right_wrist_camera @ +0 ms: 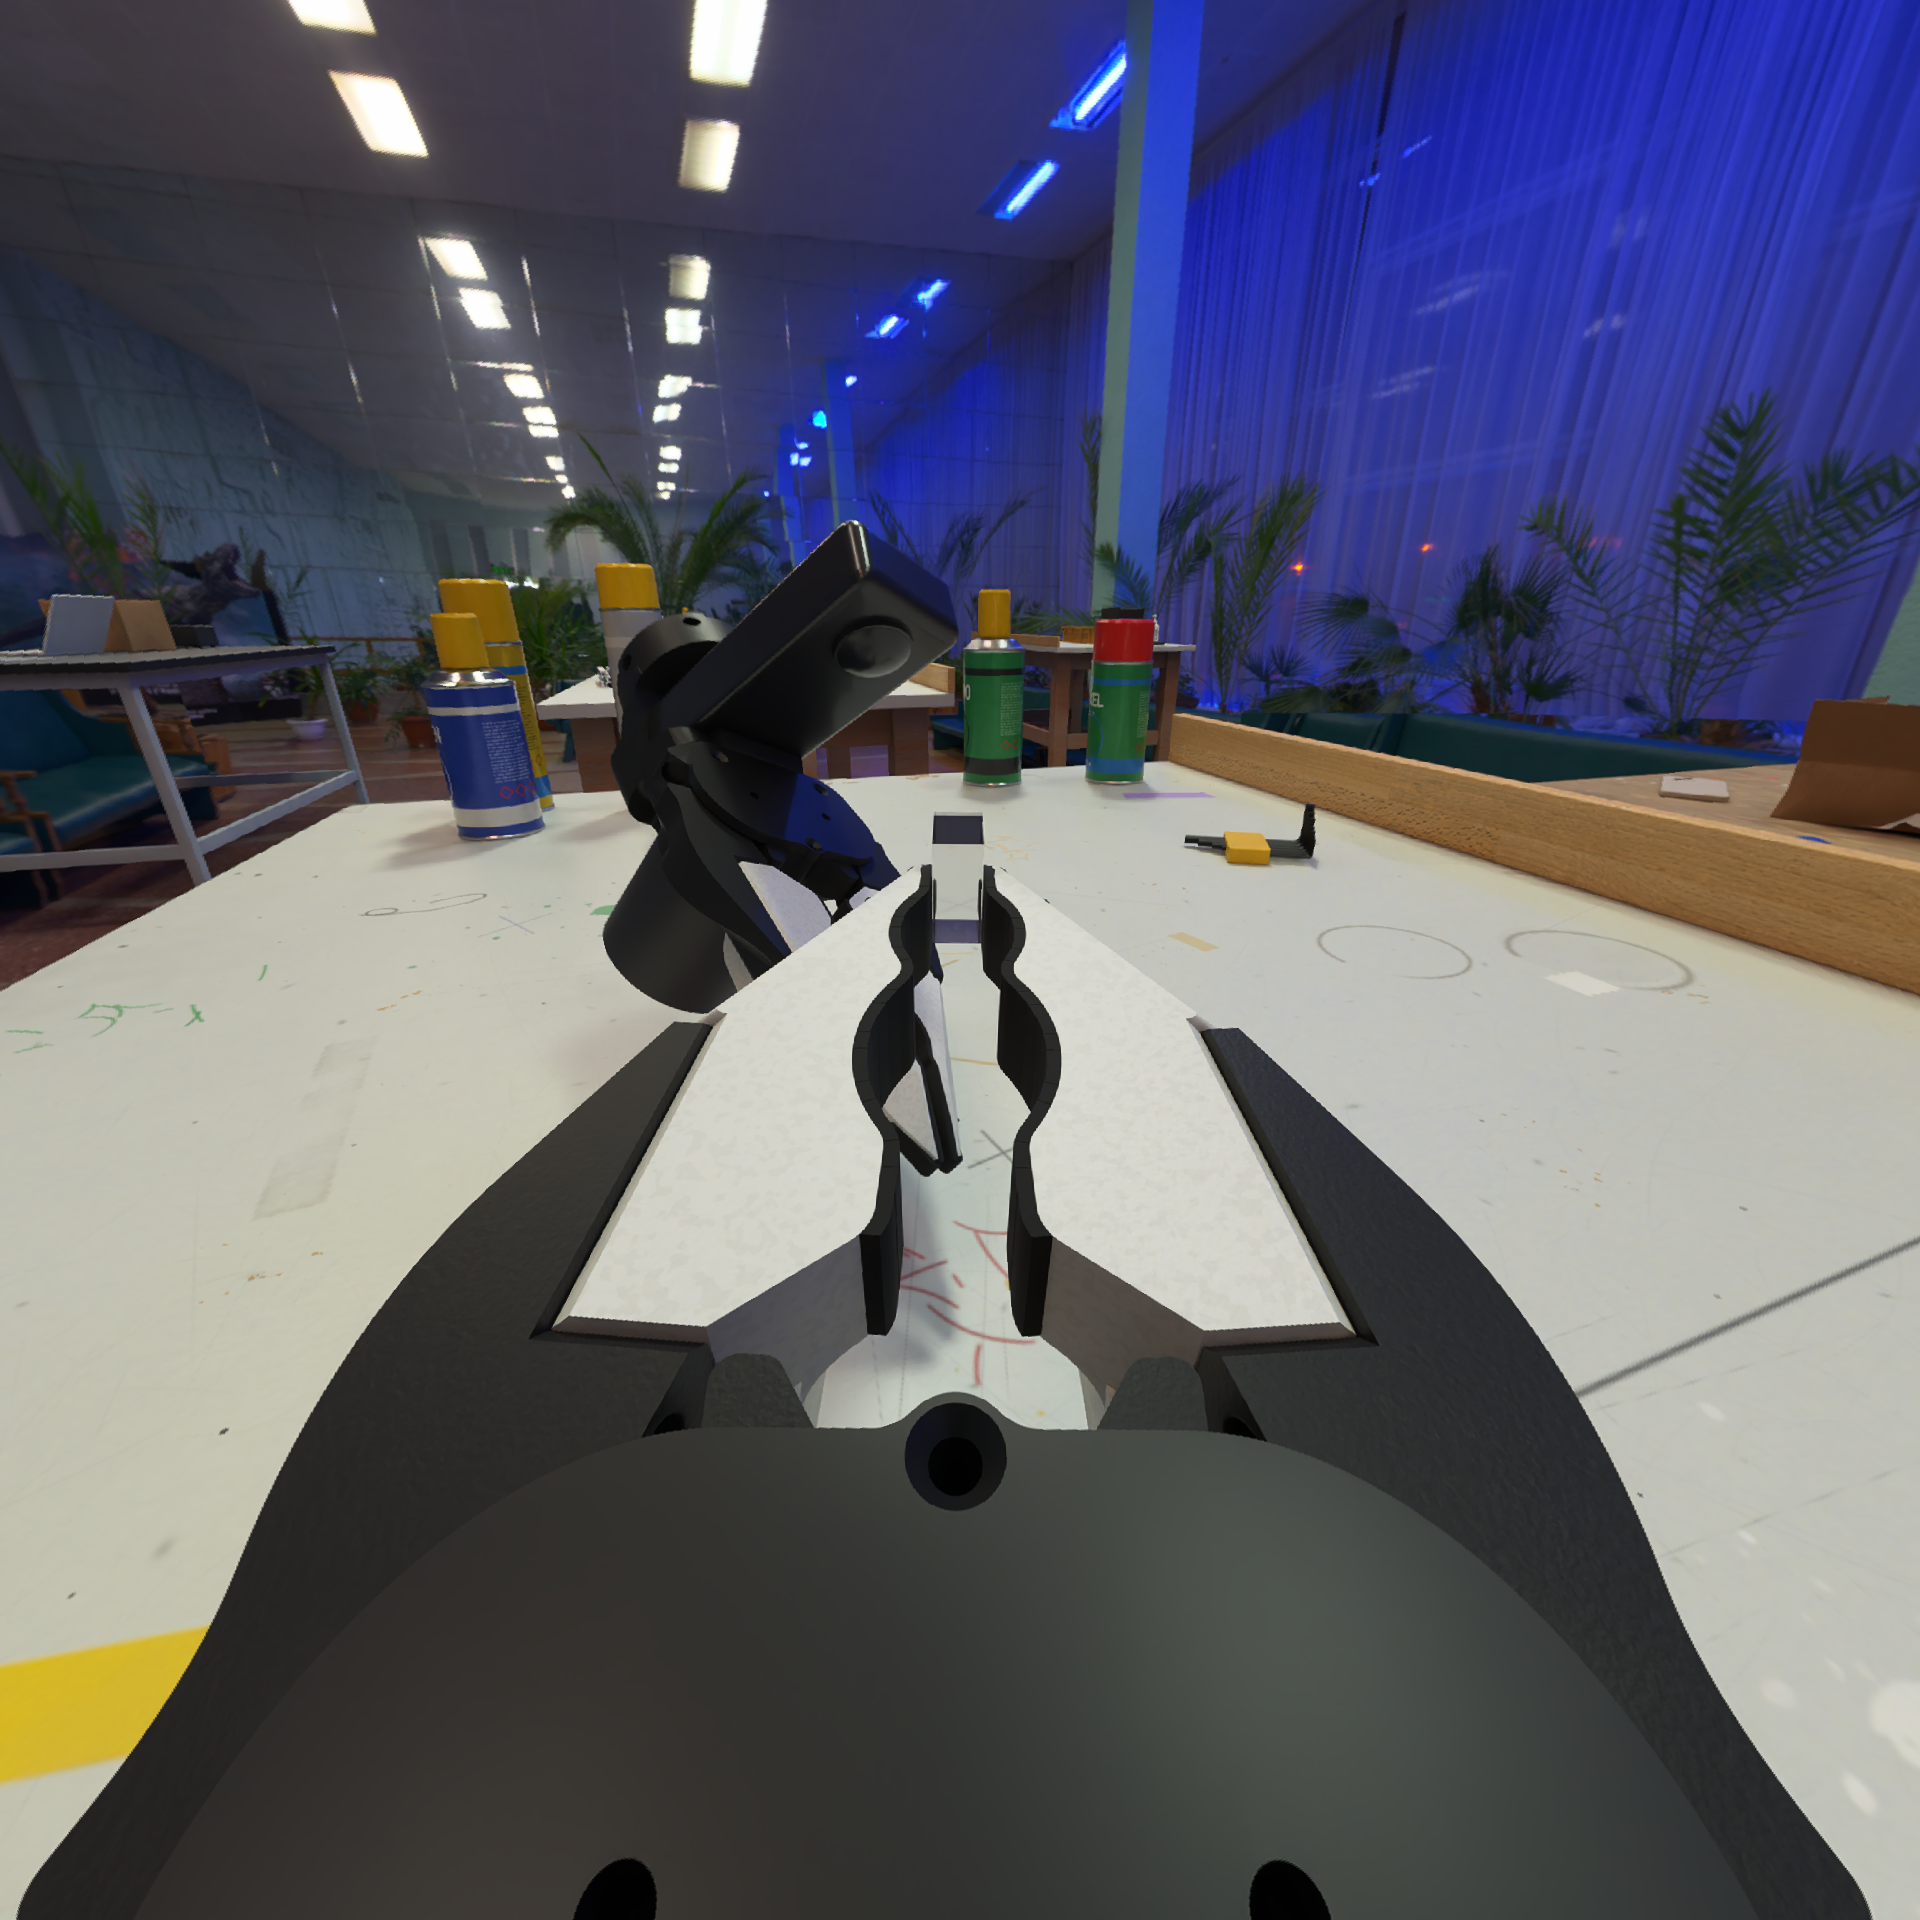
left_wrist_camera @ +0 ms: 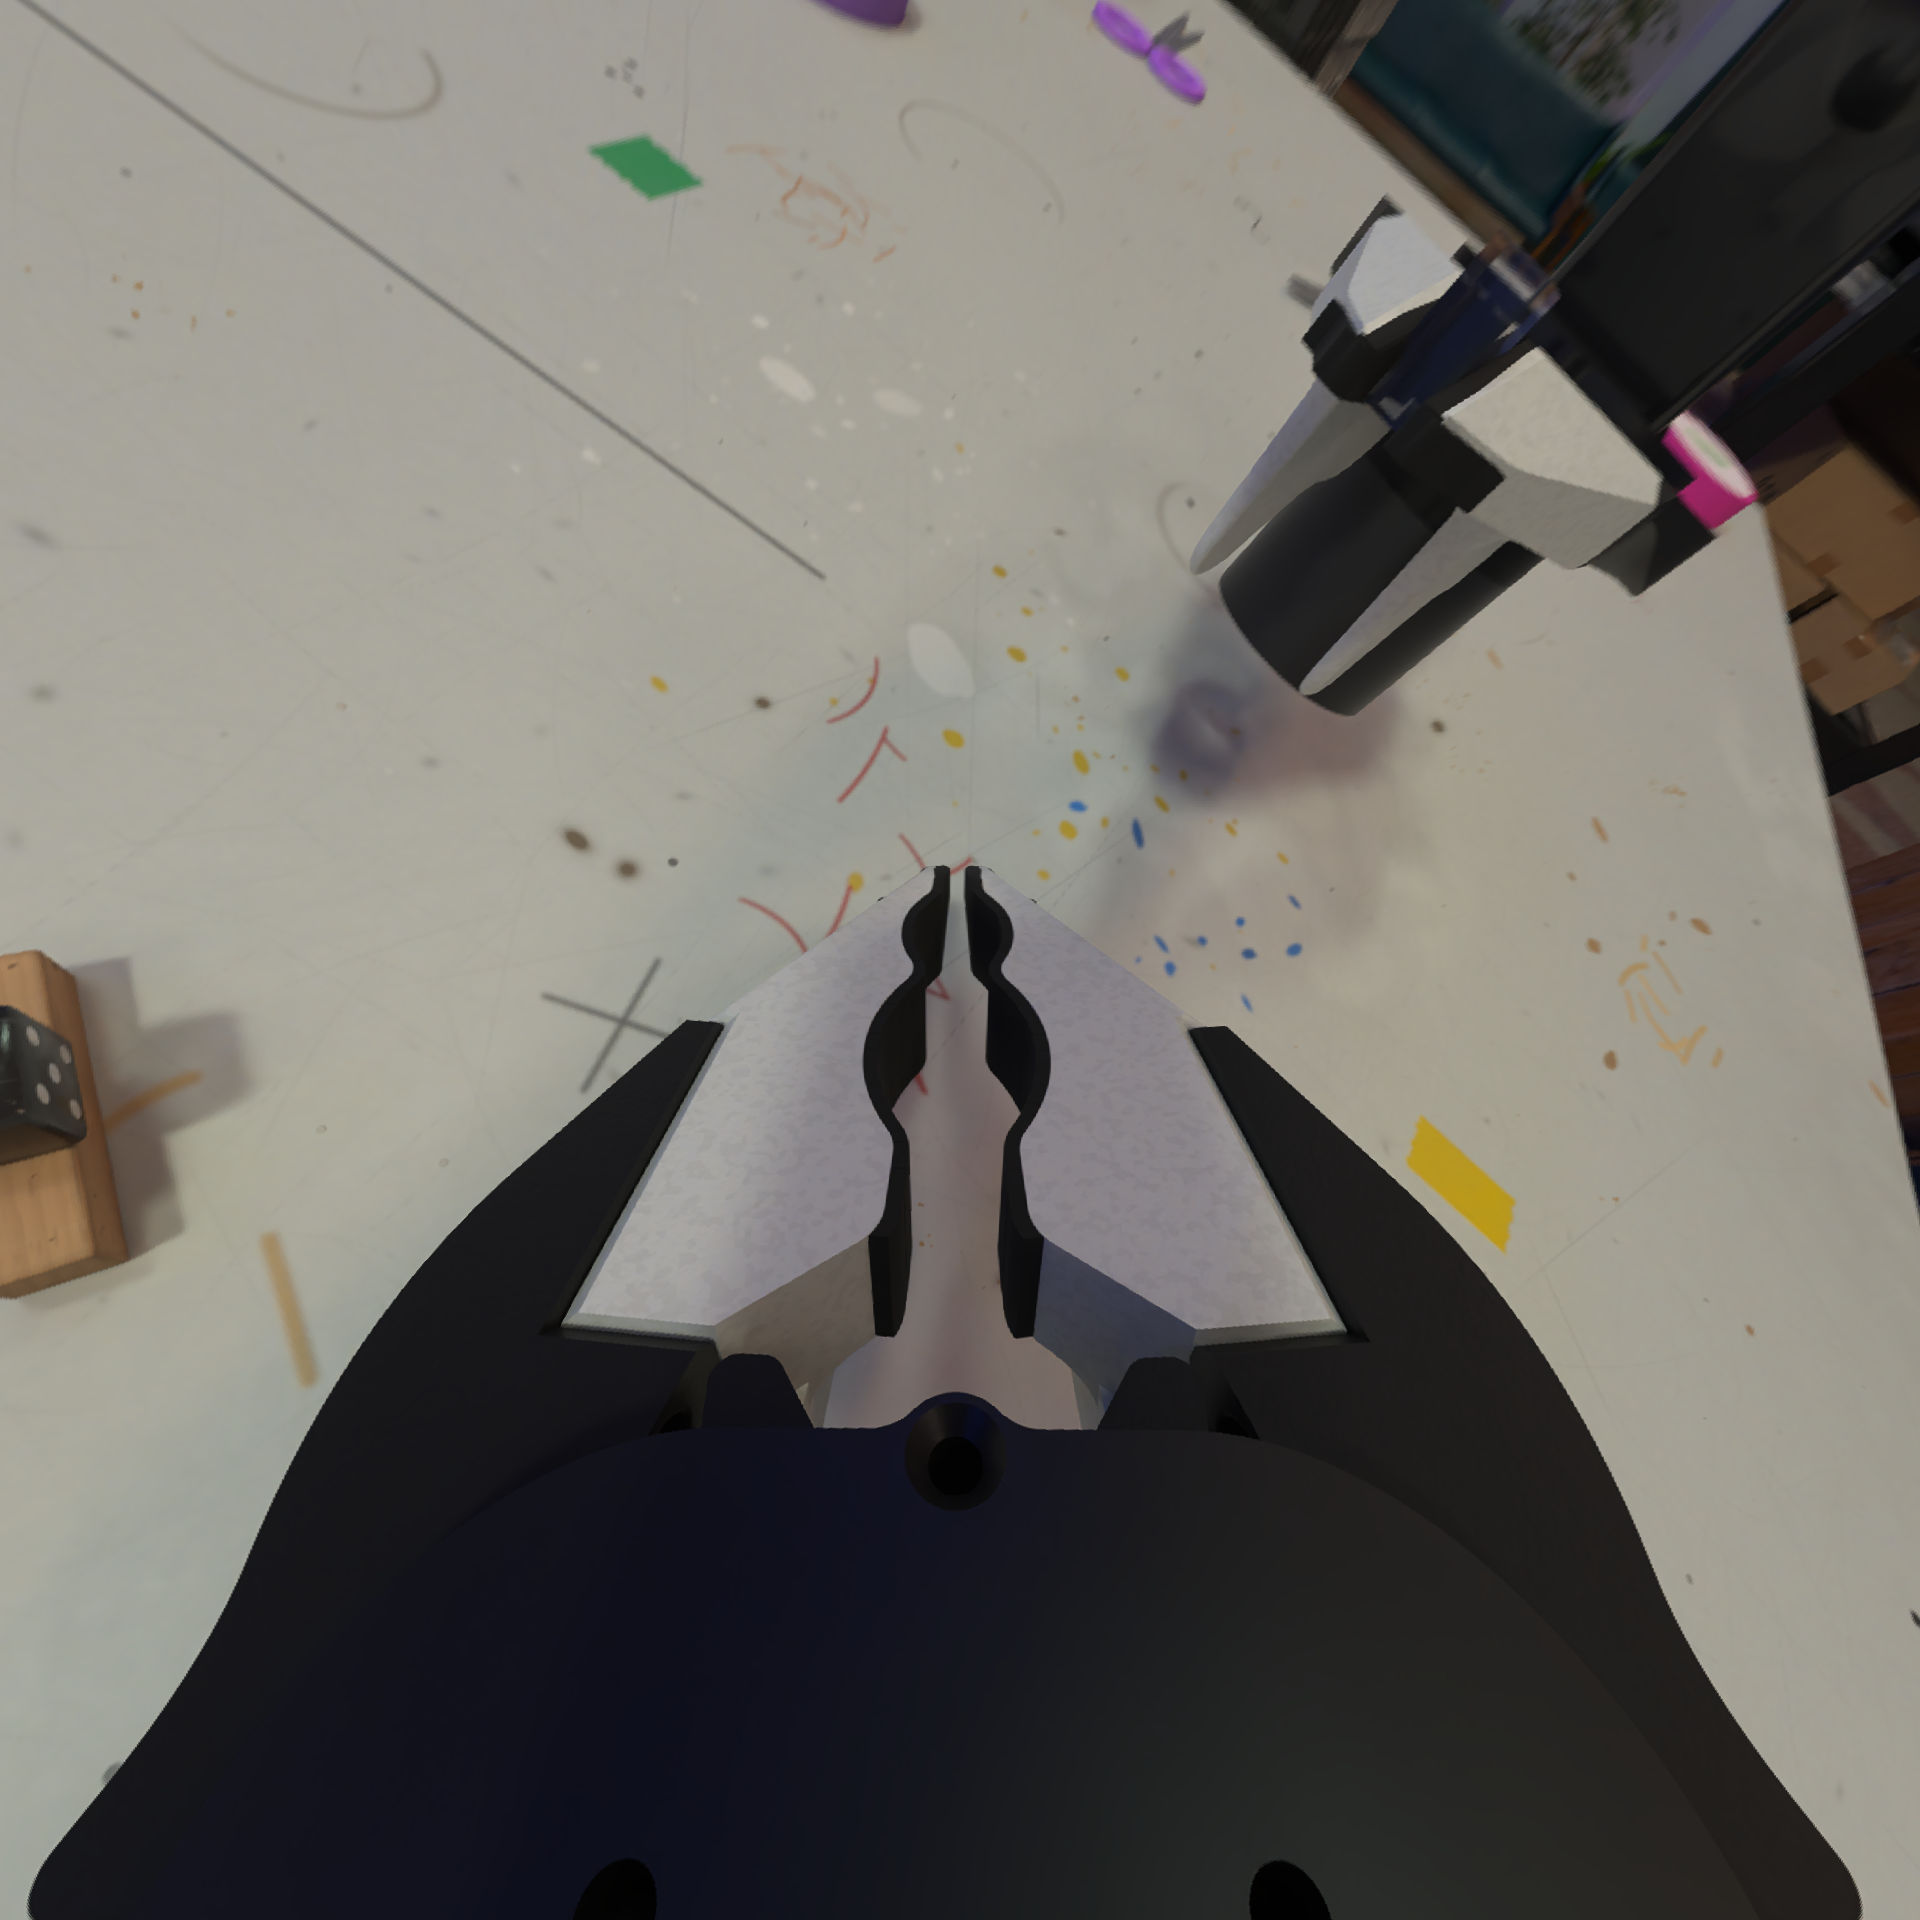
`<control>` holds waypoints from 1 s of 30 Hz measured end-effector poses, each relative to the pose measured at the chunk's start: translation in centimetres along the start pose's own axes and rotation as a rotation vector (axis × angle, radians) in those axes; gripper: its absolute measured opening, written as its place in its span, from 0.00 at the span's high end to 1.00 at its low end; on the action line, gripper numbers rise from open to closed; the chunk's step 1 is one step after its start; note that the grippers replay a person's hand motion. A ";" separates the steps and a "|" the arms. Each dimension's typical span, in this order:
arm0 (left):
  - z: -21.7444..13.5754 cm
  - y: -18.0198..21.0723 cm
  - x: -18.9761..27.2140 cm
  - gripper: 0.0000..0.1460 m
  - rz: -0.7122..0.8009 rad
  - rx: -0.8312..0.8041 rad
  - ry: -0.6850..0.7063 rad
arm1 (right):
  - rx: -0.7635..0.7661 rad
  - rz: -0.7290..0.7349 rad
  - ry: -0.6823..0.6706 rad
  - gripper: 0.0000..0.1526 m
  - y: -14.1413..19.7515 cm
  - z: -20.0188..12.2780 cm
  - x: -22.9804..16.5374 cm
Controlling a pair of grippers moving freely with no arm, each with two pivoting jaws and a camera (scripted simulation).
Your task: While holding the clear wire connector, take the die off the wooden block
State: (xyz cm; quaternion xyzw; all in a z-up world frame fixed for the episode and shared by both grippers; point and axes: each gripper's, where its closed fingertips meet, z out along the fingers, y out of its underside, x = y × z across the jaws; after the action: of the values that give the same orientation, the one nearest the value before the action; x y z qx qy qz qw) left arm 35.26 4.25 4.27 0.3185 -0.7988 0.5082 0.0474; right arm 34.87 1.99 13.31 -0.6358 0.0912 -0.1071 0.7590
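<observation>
A black die [left_wrist_camera: 36, 1081] with white pips sits on a wooden block [left_wrist_camera: 52, 1195] at the far left edge of the left wrist view. My left gripper [left_wrist_camera: 956, 878] is shut and empty, above the table, to the right of the block and apart from it. My right gripper [right_wrist_camera: 956, 883] is shut on the clear wire connector [right_wrist_camera: 956, 868], which stands up between its fingertips. The right gripper also shows in the left wrist view [left_wrist_camera: 1257, 623] at the upper right, above the table. The left gripper [right_wrist_camera: 940, 1153] shows in the right wrist view, just ahead and pointing down.
The white table [left_wrist_camera: 416, 623] carries paint marks, a green tape patch [left_wrist_camera: 644, 166], a yellow tape patch [left_wrist_camera: 1460, 1179] and purple scissors [left_wrist_camera: 1148, 47]. Its edge runs down the right. Spray cans [right_wrist_camera: 483, 727], a yellow-and-black tool [right_wrist_camera: 1252, 844] and a wooden beam [right_wrist_camera: 1558, 831] stand farther off.
</observation>
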 end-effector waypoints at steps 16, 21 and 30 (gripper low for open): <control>-4.0 -0.7 -4.1 0.78 0.000 0.051 -0.193 | 0.008 -0.019 0.007 0.95 0.5 0.2 0.1; -6.2 -1.1 -7.6 0.70 -0.026 0.095 -0.381 | 0.011 -0.015 0.007 0.95 0.4 0.3 0.2; -5.9 0.1 -12.9 0.73 -0.103 -0.083 -0.512 | 0.016 -0.020 0.002 0.95 0.4 0.4 0.0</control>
State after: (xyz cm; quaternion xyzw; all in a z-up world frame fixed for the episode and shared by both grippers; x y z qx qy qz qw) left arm 43.94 15.18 1.93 0.4745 -0.7878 0.3747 -0.1175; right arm 34.99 2.41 12.96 -0.6306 0.0846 -0.1160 0.7627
